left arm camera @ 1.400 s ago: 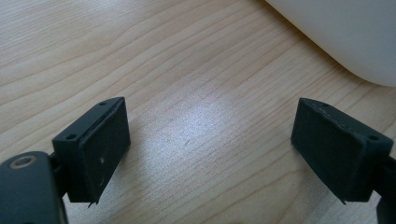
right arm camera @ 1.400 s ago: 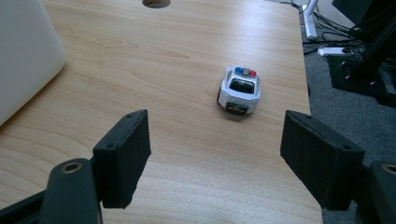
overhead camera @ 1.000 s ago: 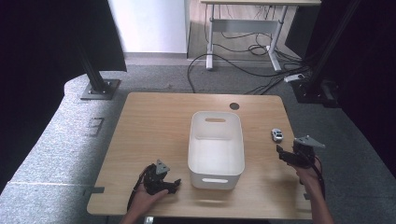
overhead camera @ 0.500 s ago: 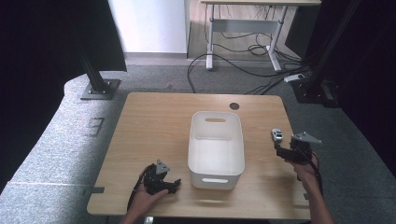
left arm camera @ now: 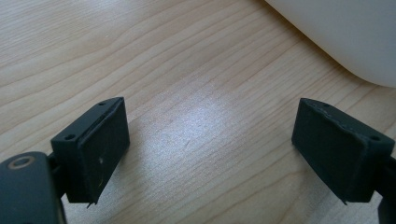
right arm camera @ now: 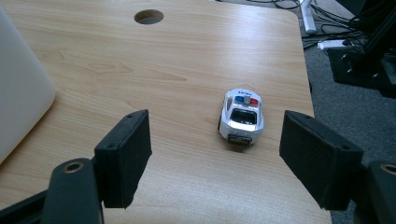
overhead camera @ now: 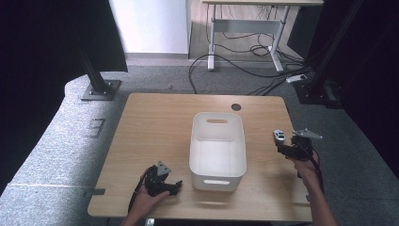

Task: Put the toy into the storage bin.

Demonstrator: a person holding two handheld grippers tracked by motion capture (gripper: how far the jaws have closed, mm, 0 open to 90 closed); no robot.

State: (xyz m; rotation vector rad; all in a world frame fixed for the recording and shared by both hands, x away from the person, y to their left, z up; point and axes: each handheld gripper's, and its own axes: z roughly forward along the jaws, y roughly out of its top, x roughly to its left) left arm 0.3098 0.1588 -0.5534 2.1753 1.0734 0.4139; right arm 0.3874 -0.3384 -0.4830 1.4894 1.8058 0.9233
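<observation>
A small white toy police car (right arm camera: pixel 241 116) with a red and blue roof light stands on the wooden table (overhead camera: pixel 155 127), near its right edge (overhead camera: pixel 279 136). My right gripper (right arm camera: pixel 217 154) is open just short of the car, which sits a little ahead of the gap, nearer the right-hand jaw. In the high view that gripper (overhead camera: pixel 285 147) is held just behind the car. My left gripper (left arm camera: pixel 210 144) is open over bare wood, resting at the front left of the table (overhead camera: pixel 164 181), beside the white bin (overhead camera: pixel 217 146). Nothing lies between its jaws.
The white plastic bin's curved wall (left arm camera: pixel 345 37) is close to the left gripper, and its corner (right arm camera: pixel 18 93) lies left of the right gripper. A round cable hole (right arm camera: pixel 148 17) is in the table's far side. The table's right edge runs close beside the car.
My right gripper has crept a little toward the toy car. The left gripper has stayed where it was.
</observation>
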